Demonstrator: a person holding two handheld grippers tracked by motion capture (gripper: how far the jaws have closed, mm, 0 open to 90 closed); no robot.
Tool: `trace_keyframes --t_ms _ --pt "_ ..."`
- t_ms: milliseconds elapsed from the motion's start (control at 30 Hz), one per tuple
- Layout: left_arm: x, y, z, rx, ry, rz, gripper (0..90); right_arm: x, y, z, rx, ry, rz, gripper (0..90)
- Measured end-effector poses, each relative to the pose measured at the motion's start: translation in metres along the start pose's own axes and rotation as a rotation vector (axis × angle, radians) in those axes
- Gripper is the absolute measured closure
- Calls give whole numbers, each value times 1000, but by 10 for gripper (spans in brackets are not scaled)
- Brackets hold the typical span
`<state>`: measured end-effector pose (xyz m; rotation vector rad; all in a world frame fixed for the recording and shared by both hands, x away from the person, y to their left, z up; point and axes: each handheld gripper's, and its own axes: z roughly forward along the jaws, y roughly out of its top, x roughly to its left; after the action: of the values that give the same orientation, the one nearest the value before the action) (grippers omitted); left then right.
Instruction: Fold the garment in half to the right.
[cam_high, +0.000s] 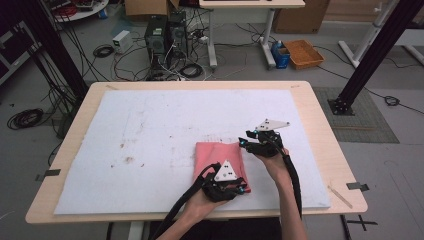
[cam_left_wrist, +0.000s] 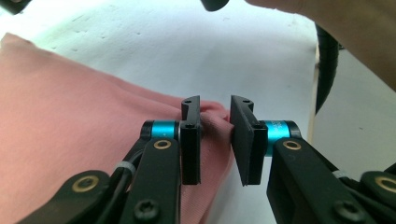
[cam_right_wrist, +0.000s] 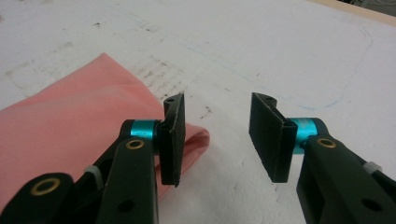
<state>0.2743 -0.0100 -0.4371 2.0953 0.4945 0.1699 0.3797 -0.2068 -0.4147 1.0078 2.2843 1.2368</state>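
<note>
Folded pink cloth (cam_high: 219, 159) on the white mat (cam_high: 150, 130), near the mat's front edge and right of its middle; long axis running from front edge toward far edge, slightly tilted, one short end facing the person, the other pointing away.

Nearest the mat's front edge: left gripper (cam_high: 241, 189) at the cloth's front right corner, jaws pointing right across that corner. In the left gripper view, a bunched fold of cloth (cam_left_wrist: 84, 135) between the two pads, left gripper (cam_left_wrist: 215, 135) narrowly apart, cloth wedged in the gap and touching both inner faces; clamped on that corner, as far as visible.

Farther from the front edge: right gripper (cam_high: 242, 142) at the cloth's far right corner, held by a hand (cam_high: 274, 161) coming in from the right. In the right gripper view, right gripper (cam_right_wrist: 215, 135) with jaws standing apart, bare mat (cam_right_wrist: 280, 56) between them; cloth (cam_right_wrist: 70, 121) beside and behind the left jaw only, its rounded corner peeking just past that jaw's inner face, well clear of the other jaw; not gripped

Beyond the mat's far edge: wooden table (cam_high: 200, 85) rim
</note>
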Motion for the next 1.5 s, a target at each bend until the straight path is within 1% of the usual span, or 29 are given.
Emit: trace_keyframes --t_ms 167,300,367,400,433,533,567,600,667,700,733,767,833,900,933,967,1000,1033,1067,1100,1167,1233,1267,1300,1333,1400,1433,1467,1500 --pt "-3 4 13 16 -16 -1 705 6 2 2 -5 23 -14 565" --pt "-5 3 17 23 -29 6 667 12 0 11 34 35 -32 570" --pt "-6 3 16 24 -34 14 644 13 -1 16 60 18 -37 575" --pt "-6 3 15 17 -47 13 631 12 -3 19 77 1 -40 580" --pt "-5 3 13 11 -54 16 607 12 -4 21 91 -32 -47 586" --pt "0 5 -3 -32 -62 17 591 8 -8 26 122 -86 -53 588" --pt "4 6 -13 -49 -46 20 591 7 -9 26 133 -96 -58 585" --pt "7 7 -19 -59 -35 18 590 6 -11 26 137 -101 -49 574" --pt "21 9 -39 -87 4 7 587 5 -13 21 104 -105 -22 567" --pt "29 10 -47 -104 28 -9 580 5 -12 17 84 -106 -7 567" --pt "36 10 -53 -109 51 -16 580 6 -12 13 60 -98 0 567" --pt "47 9 -60 -110 95 -29 580 7 -11 10 46 -85 6 569" --pt "67 6 -70 -103 164 -59 580 14 -9 2 15 -41 4 584" --pt "88 4 -72 -78 236 -95 584 21 -6 0 -2 4 -10 595" --pt "96 3 -71 -72 259 -111 592 25 -5 1 -1 26 -21 605" --pt "108 1 -68 -55 284 -141 607 27 -5 2 2 39 -32 616" --pt "114 -1 -65 -47 298 -152 613 31 -4 6 20 54 -40 618" --pt "122 -3 -60 -23 317 -160 625 33 -4 10 30 57 -52 620" --pt "128 -5 -55 -2 320 -176 637 35 -5 14 47 60 -59 630" --pt "132 -8 -49 22 306 -192 641 37 -6 18 69 59 -62 640" --pt "135 -12 -40 61 309 -185 666 37 -10 24 106 37 -79 664" --pt "136 -18 -33 95 321 -186 687 35 -16 26 141 21 -77 705" --pt "136 -20 -32 97 322 -177 693 32 -19 26 145 17 -75 719" --pt "136 -20 -33 93 330 -165 698 31 -21 24 141 8 -76 733" --pt "135 -20 -33 92 333 -166 699 29 -23 22 152 -13 -79 732" --pt "133 -19 -35 100 355 -153 687 27 -25 19 141 -11 -69 722" --pt "131 -18 -38 93 355 -149 673 26 -25 18 135 -15 -69 703" --pt "128 -17 -41 71 346 -147 657 27 -25 16 132 -25 -68 673" --pt "122 -15 -47 43 320 -142 646 28 -24 14 126 -33 -65 652"
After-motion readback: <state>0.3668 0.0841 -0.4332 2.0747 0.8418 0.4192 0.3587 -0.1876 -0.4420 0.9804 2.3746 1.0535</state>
